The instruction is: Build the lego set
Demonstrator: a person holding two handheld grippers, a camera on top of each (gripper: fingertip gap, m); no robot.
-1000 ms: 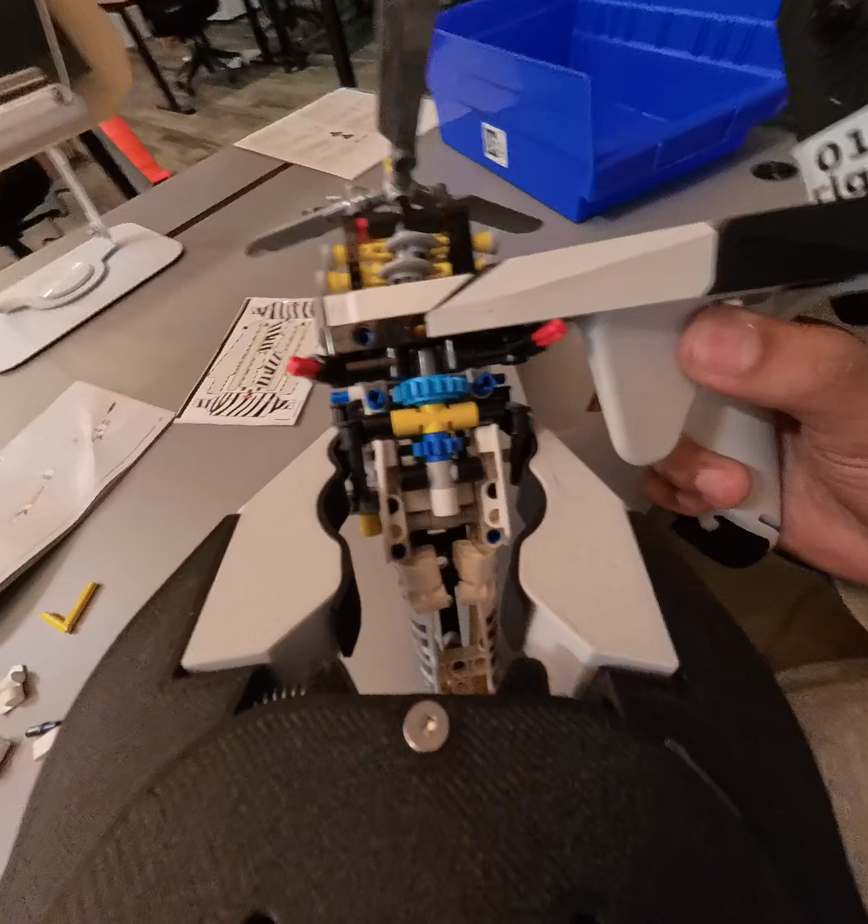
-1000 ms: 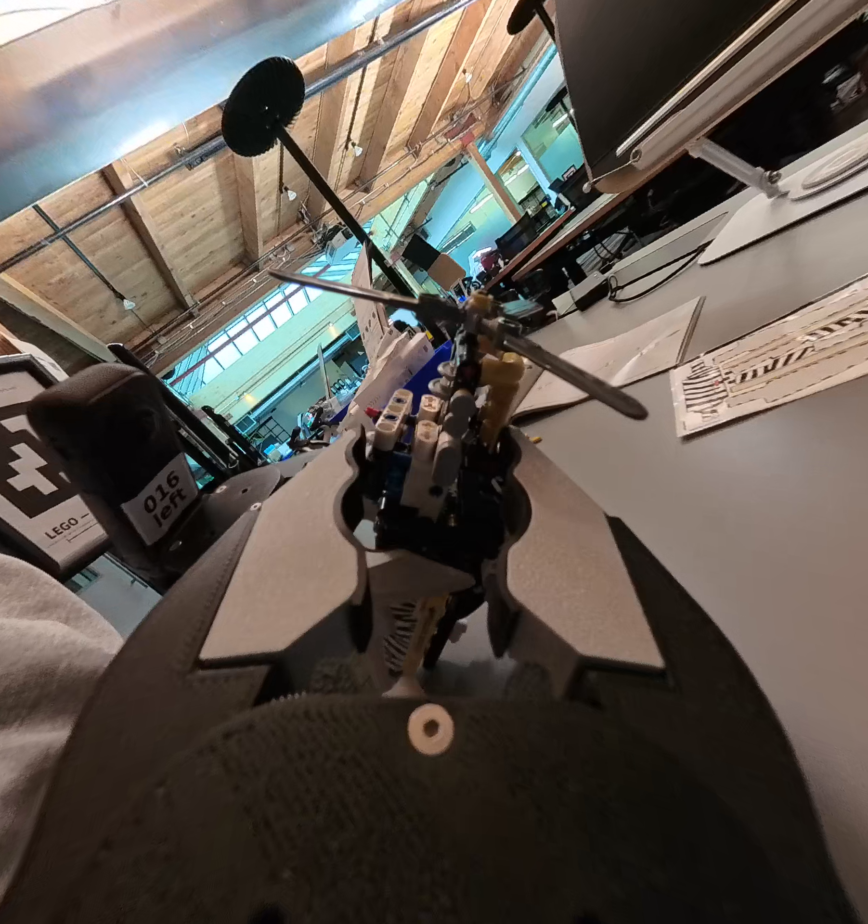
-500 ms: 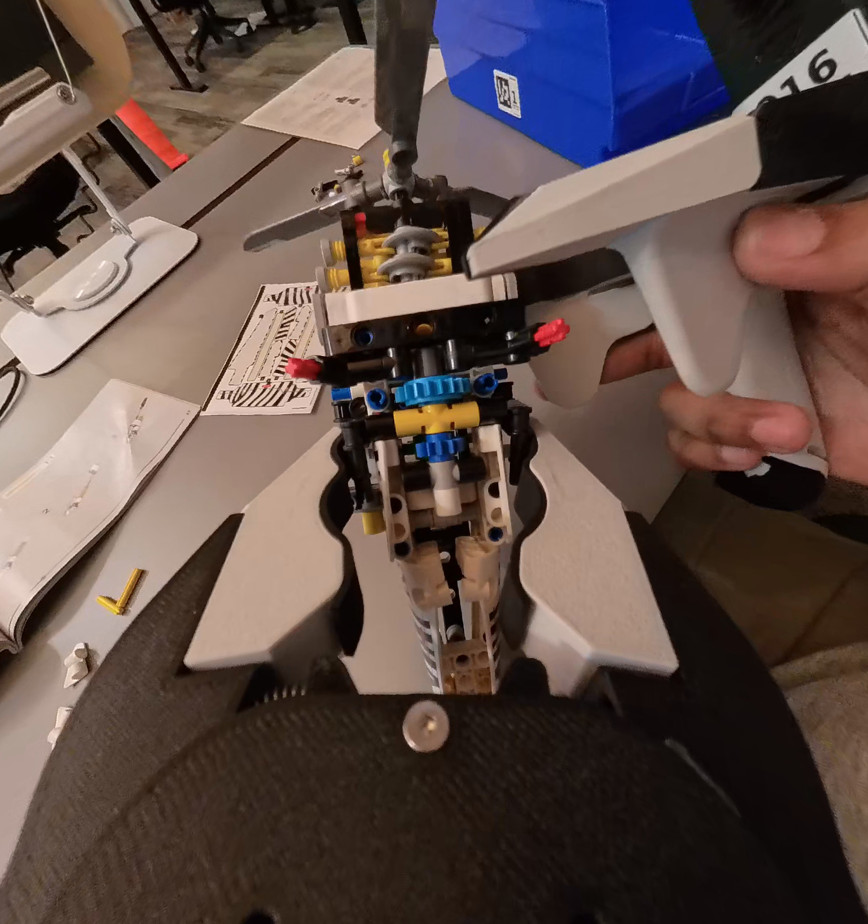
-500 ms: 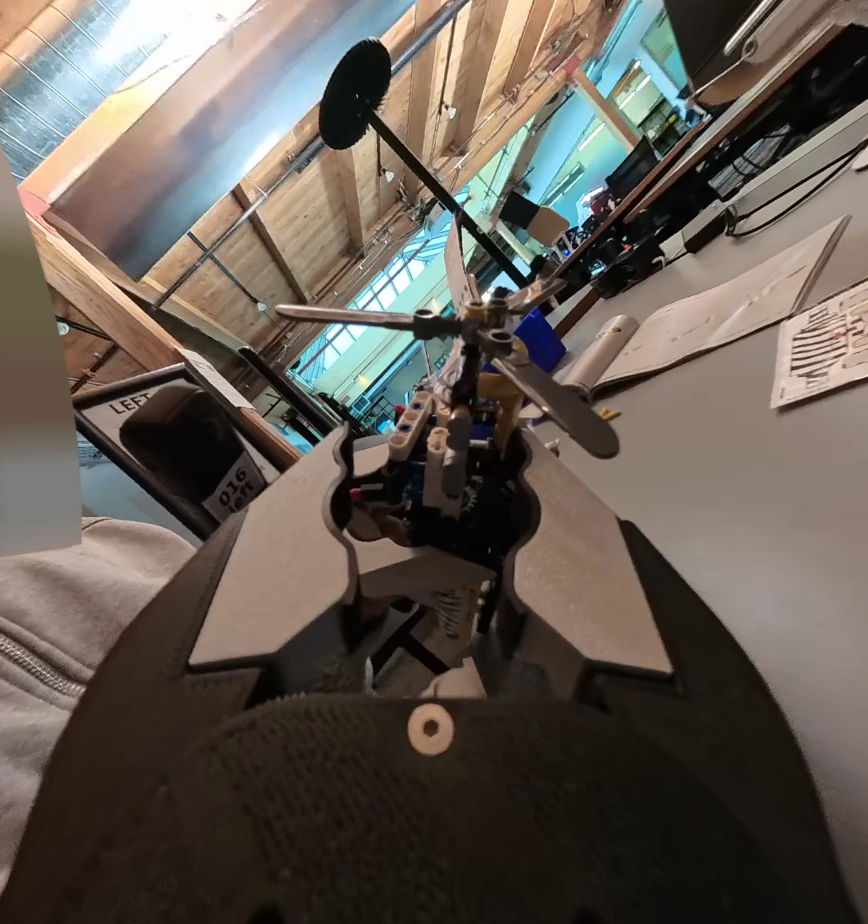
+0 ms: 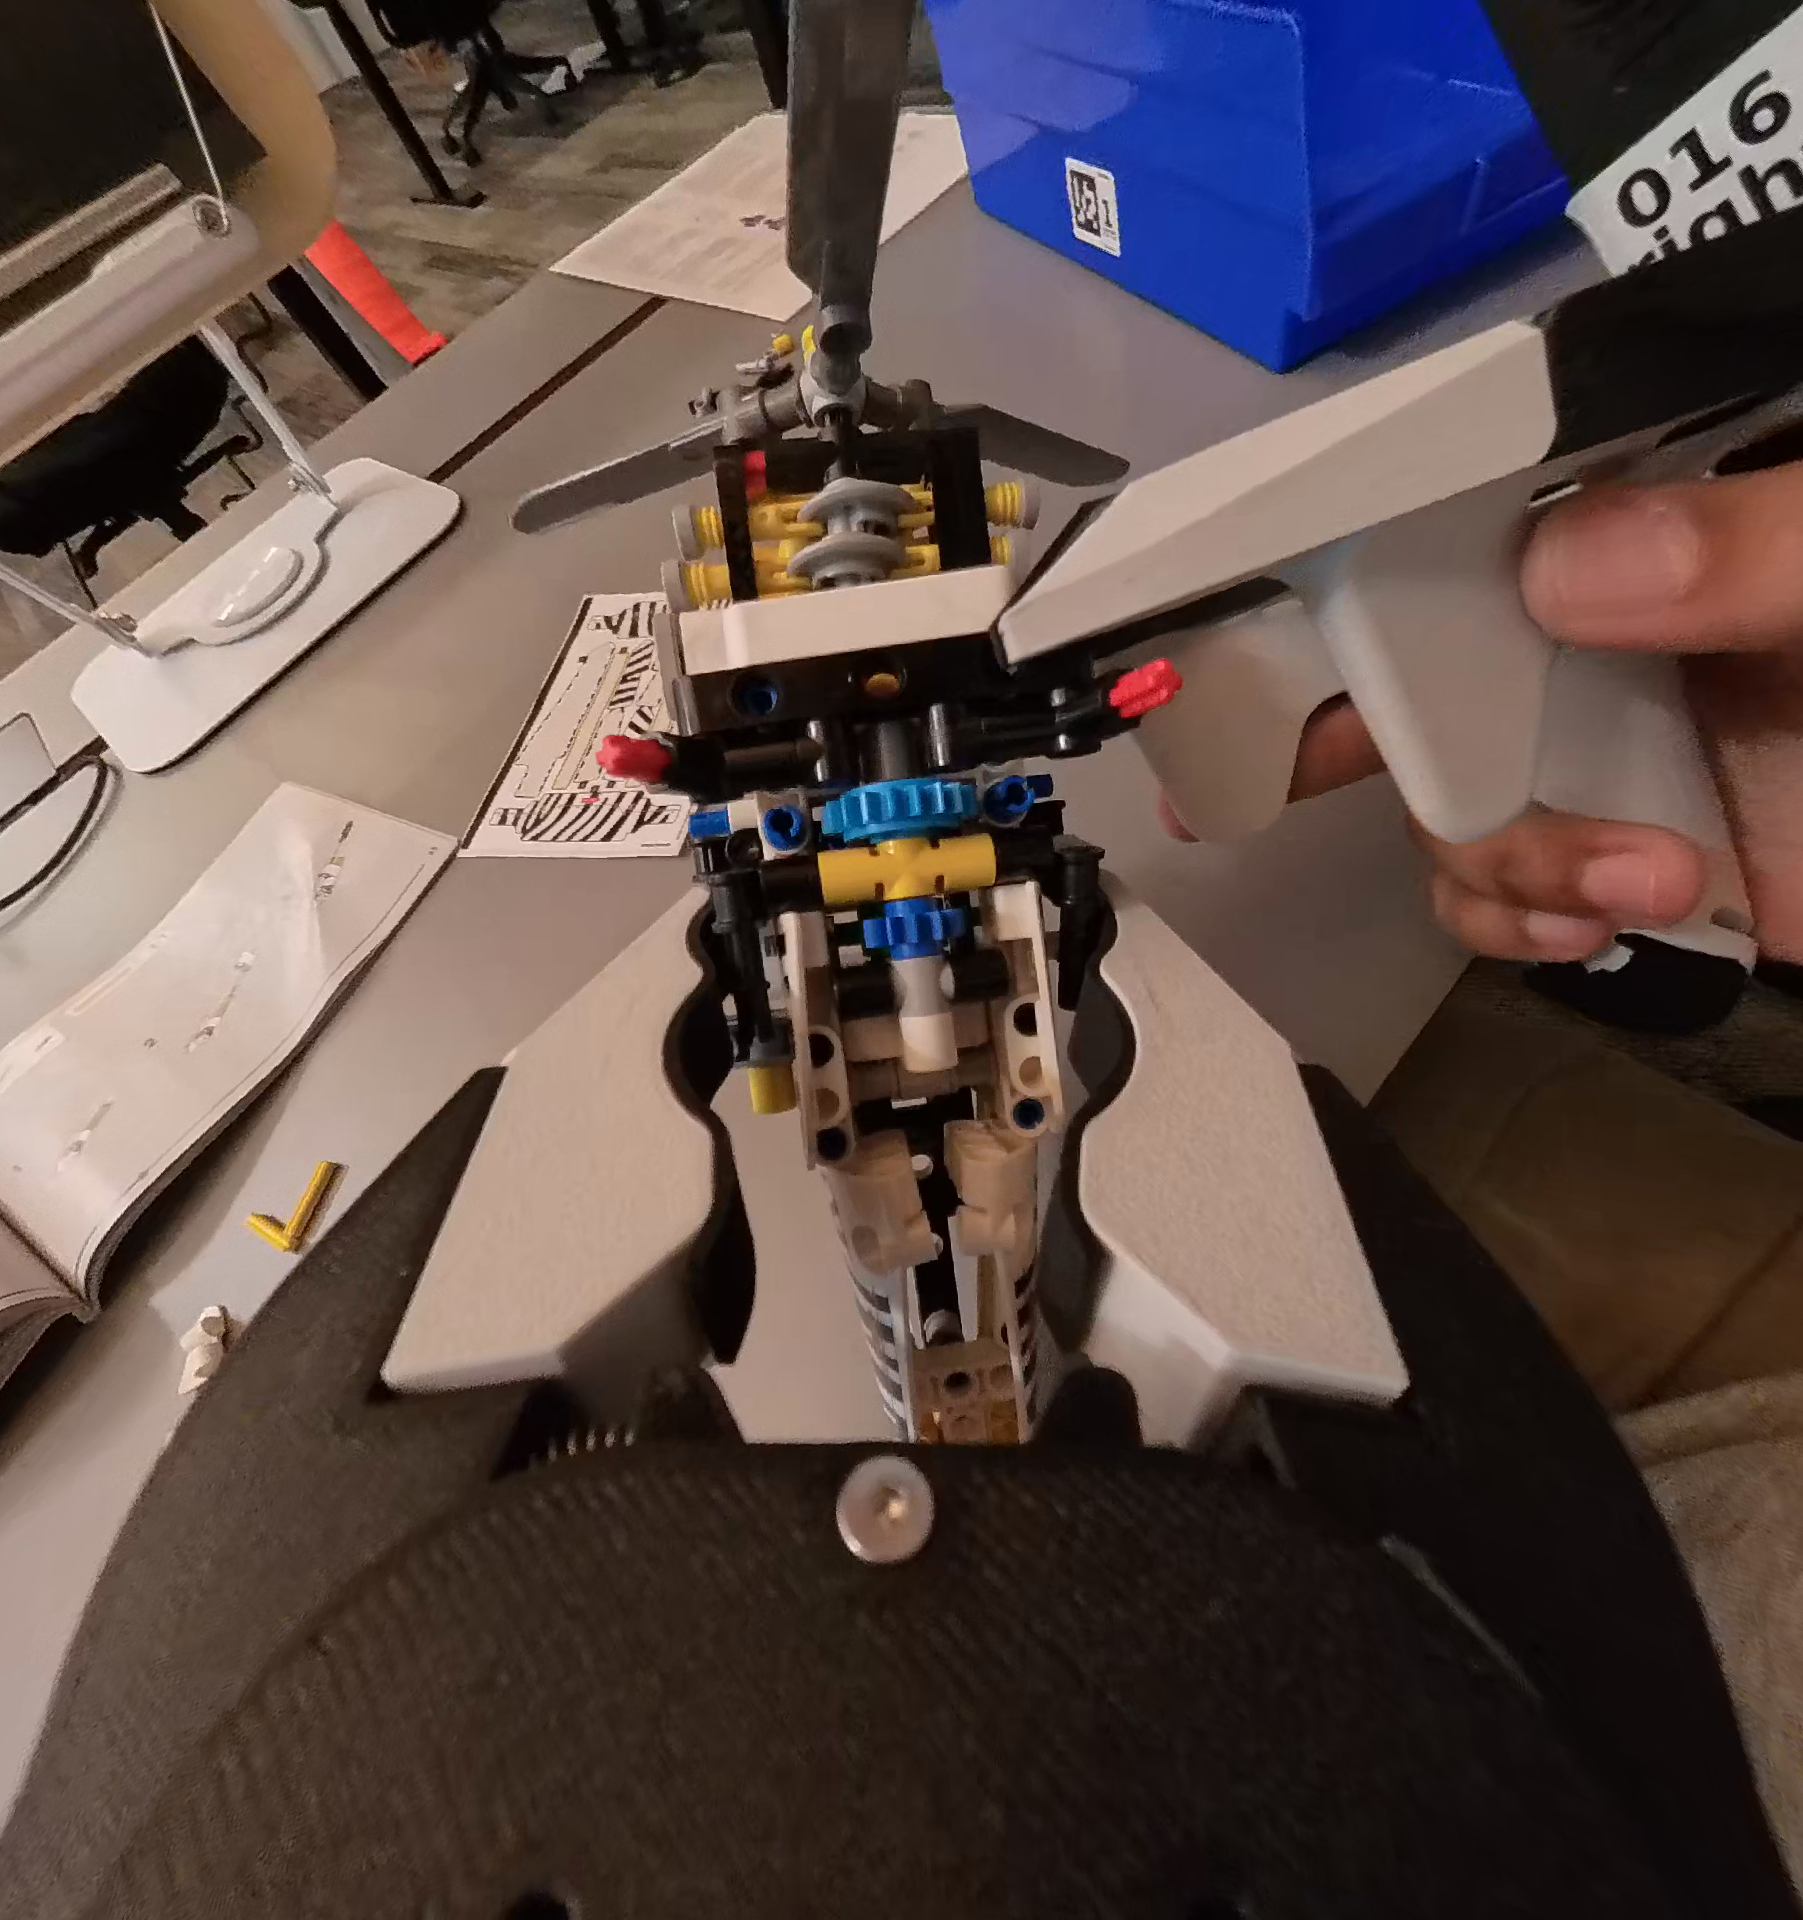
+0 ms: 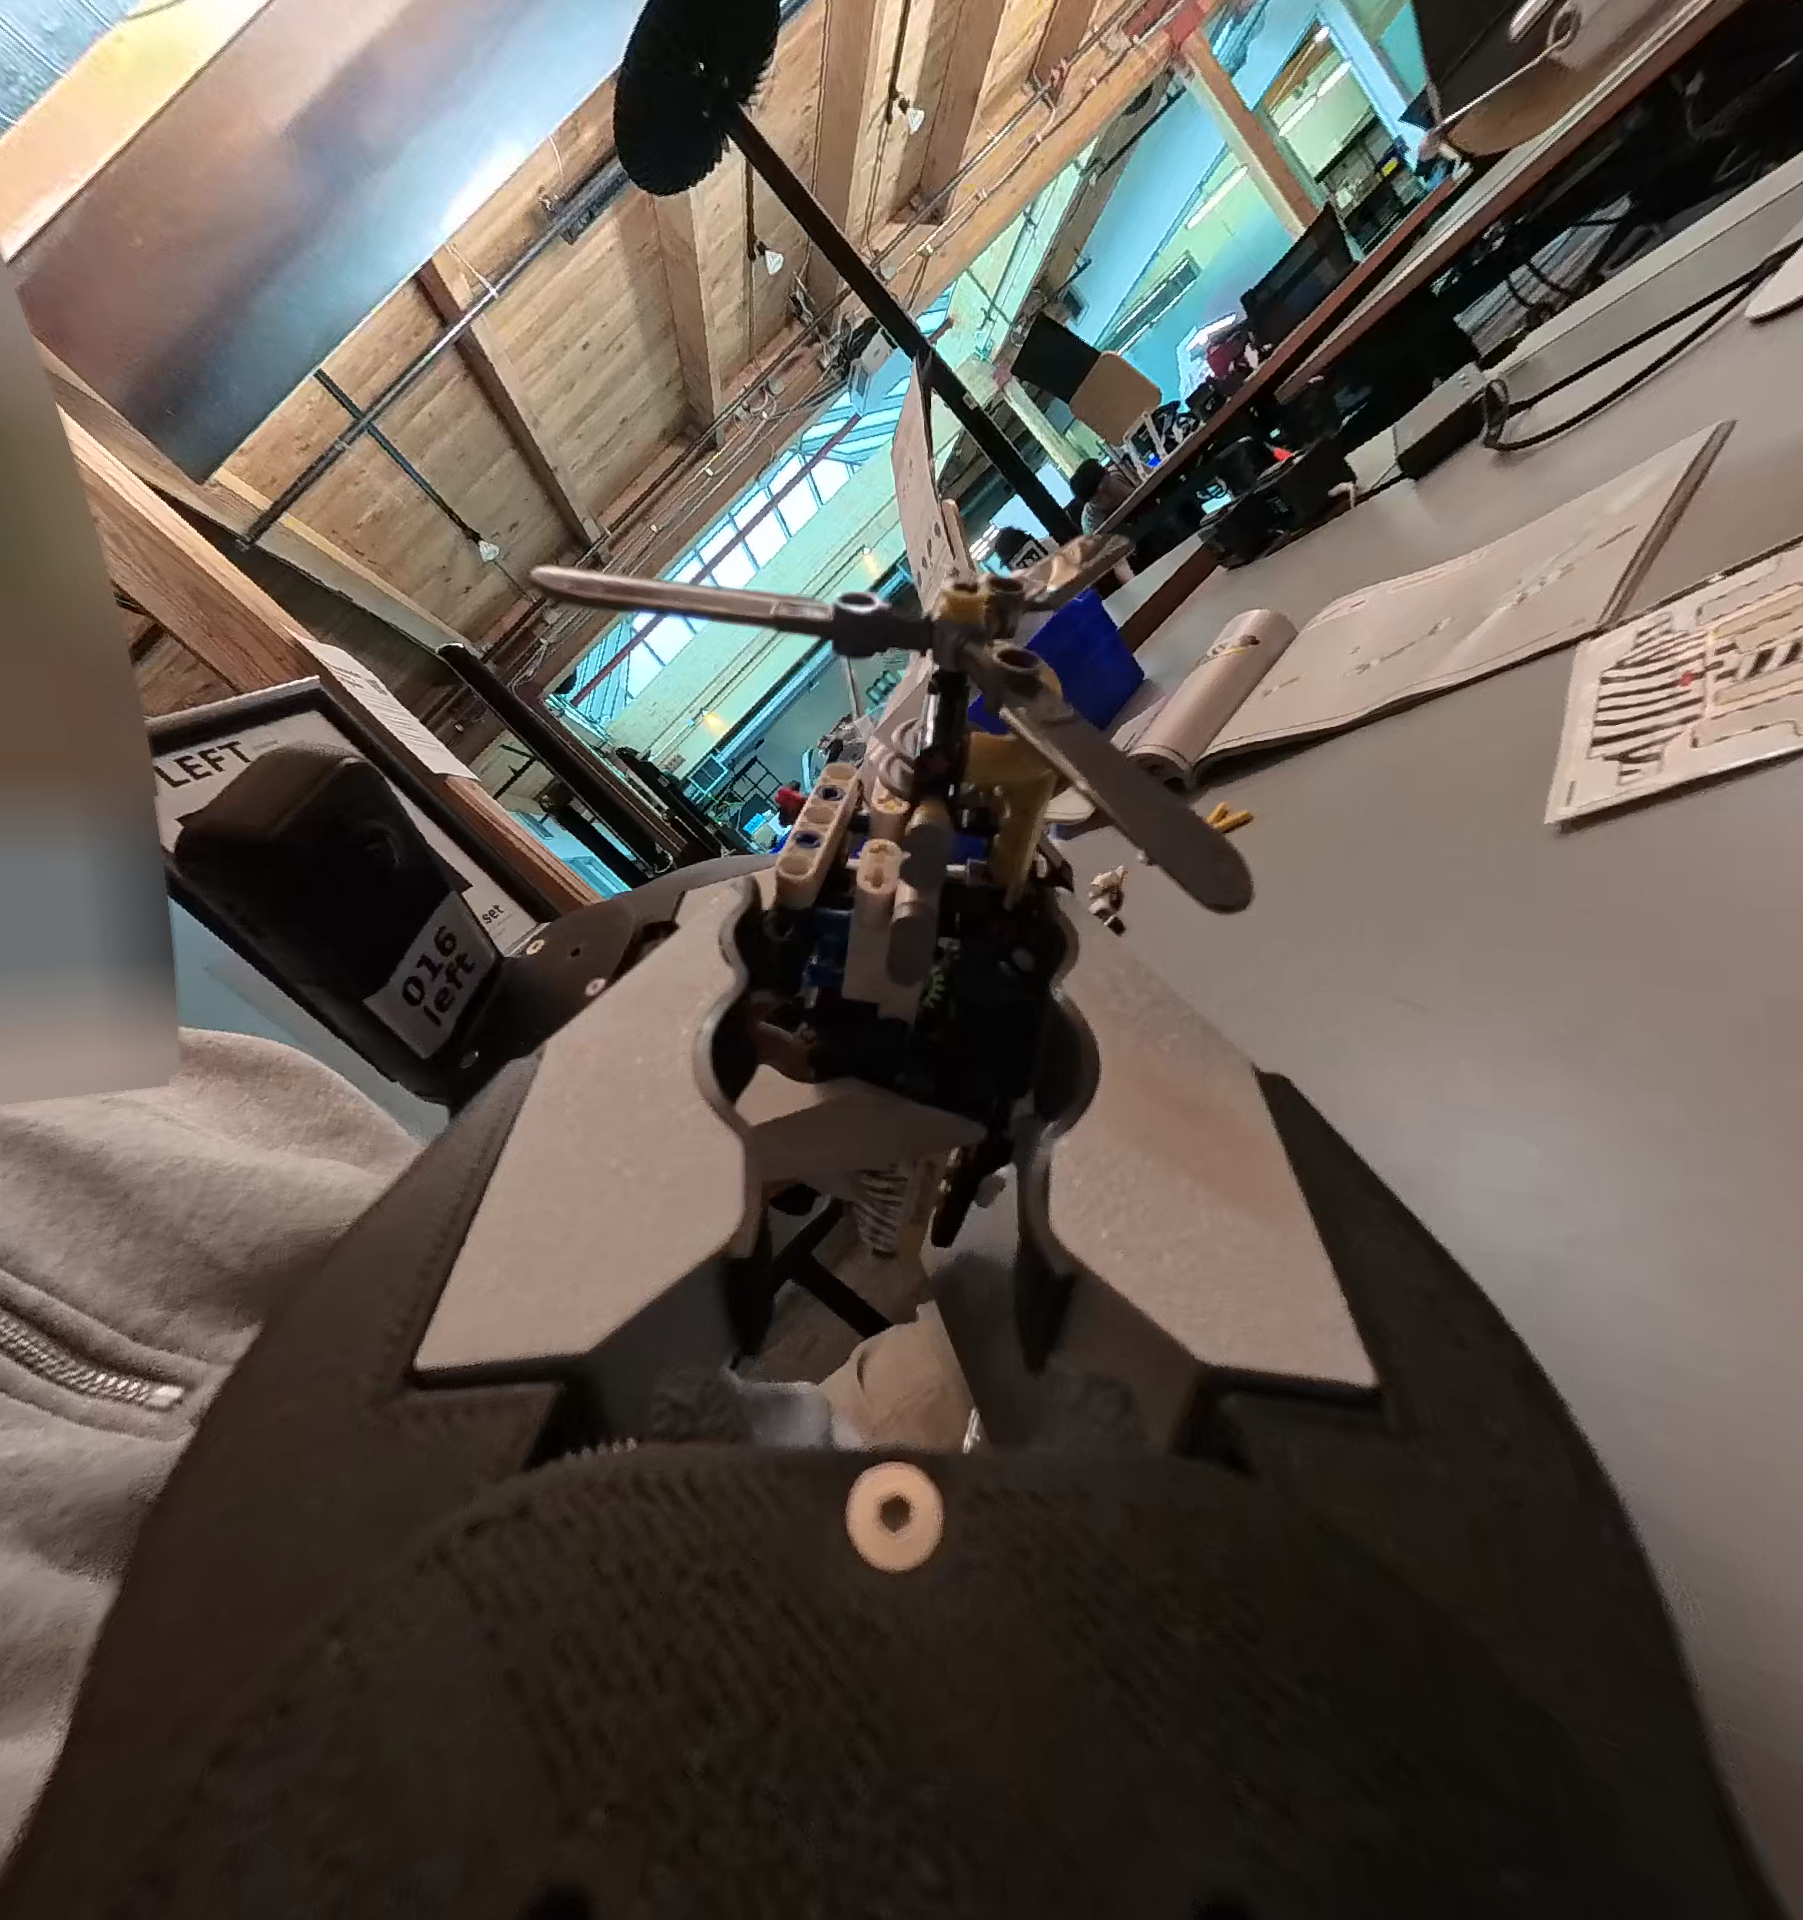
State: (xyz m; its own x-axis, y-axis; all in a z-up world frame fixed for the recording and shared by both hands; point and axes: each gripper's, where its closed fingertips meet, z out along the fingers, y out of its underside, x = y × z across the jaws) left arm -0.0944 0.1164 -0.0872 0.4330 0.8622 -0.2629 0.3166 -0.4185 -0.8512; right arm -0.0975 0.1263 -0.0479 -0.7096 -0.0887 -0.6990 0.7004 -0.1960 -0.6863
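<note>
Lego helicopter point(image 5: 881, 894), frame centre, clamped between left gripper point(image 5: 897, 1049) jaws; right gripper point(image 6: 897, 1049) jaws also closed on it.

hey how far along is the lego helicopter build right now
Well along: the helicopter model already has gears, frame and rotor blades. Both the left gripper and right gripper have jaws around it. Left: loose yellow piece and sticker sheet on the table.
</note>
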